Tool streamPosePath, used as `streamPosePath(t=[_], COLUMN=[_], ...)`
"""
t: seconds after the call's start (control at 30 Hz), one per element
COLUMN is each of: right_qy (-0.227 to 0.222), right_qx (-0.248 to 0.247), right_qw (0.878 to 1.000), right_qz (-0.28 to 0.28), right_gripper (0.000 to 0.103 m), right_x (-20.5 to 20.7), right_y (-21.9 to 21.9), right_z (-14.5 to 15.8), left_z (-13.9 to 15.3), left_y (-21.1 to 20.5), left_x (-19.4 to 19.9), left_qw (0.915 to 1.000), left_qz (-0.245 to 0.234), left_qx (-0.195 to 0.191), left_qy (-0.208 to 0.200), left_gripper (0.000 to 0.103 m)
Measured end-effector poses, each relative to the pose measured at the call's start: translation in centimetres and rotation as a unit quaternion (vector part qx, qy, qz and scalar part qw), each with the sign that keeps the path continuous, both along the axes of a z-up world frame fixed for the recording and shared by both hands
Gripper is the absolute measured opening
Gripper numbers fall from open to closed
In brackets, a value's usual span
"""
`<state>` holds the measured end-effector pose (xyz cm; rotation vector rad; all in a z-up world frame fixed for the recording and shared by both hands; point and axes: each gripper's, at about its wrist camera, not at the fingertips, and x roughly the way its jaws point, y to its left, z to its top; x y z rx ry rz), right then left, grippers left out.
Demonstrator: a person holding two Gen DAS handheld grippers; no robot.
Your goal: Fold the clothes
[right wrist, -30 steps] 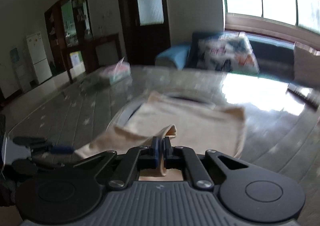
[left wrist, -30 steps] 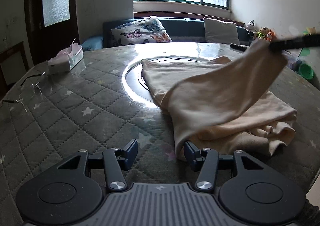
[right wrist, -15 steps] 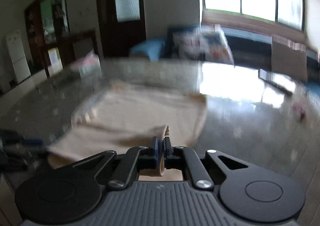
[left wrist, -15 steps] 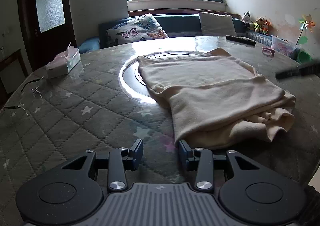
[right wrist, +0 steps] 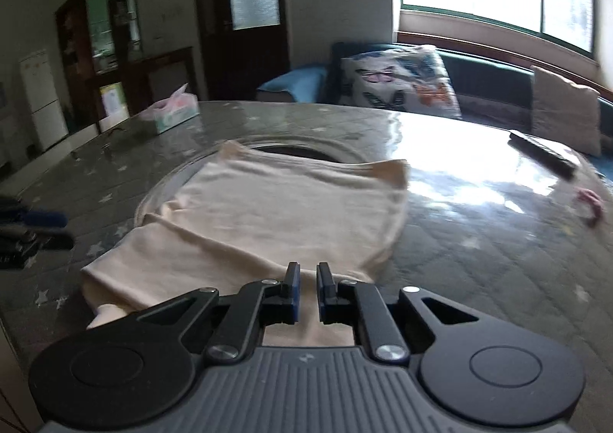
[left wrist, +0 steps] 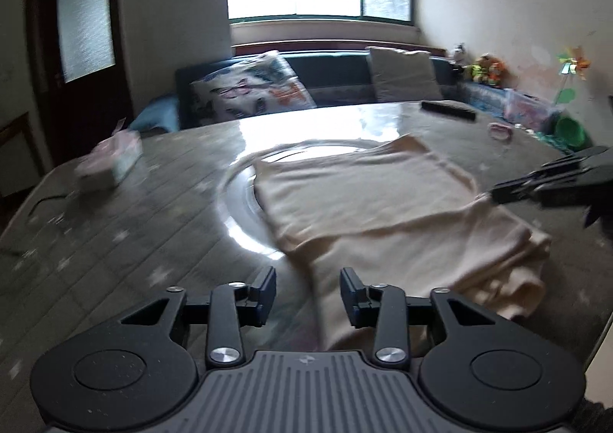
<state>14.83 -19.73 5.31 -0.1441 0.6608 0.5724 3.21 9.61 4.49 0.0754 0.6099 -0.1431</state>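
A cream garment (left wrist: 383, 195) lies folded on the round quilted table, partly over the glass turntable (left wrist: 237, 199). My left gripper (left wrist: 308, 291) hovers at the garment's near edge. Its jaws are closing; the cloth edge runs below the gap and the pads do not press on it. My right gripper (right wrist: 307, 287) stands over the garment (right wrist: 283, 203) at its other side. A narrow gap shows between its pads, with nothing in it. The left wrist view shows the right gripper (left wrist: 536, 187) as a dark shape at the cloth's right edge.
A tissue box (left wrist: 111, 161) sits at the table's far left. A black remote (left wrist: 448, 111) and a small pink thing (left wrist: 500, 132) lie at the far right. Behind the table is a sofa with cushions (right wrist: 402, 84). The table edge runs close to both grippers.
The right gripper brought the lifted flap down onto the pile and let go of it. The left gripper's jaws narrowed and it rose a little.
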Motion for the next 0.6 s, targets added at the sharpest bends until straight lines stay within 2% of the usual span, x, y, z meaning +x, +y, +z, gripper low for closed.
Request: streamPosePath(t=[0.17, 0.37, 0.6], right_qy=[0.007, 0.022, 0.014], right_qx=[-0.01, -0.022, -0.021], right_qw=[1.0, 0.999, 0.999], right_qz=[0.019, 0.014, 0.023], right_gripper=[0.009, 0.009, 0.011], right_x=[0.8, 1.8, 0.5], right_y=[1.6, 1.5, 0.4], right_z=[-1.0, -2.5, -1.8], left_z=[-0.9, -2.7, -2.9], left_y=[-2.3, -3.2, -2.8], left_x=[3.8, 6.7, 6.0], left_qw=[0.9992, 0.9984, 0.9981], left_qz=[-0.036, -0.047, -0.054], left_qx=[-0.01, 0.001, 0.006], left_qy=[0.012, 0.032, 0.027], left_gripper=[0.028, 0.027, 0.028])
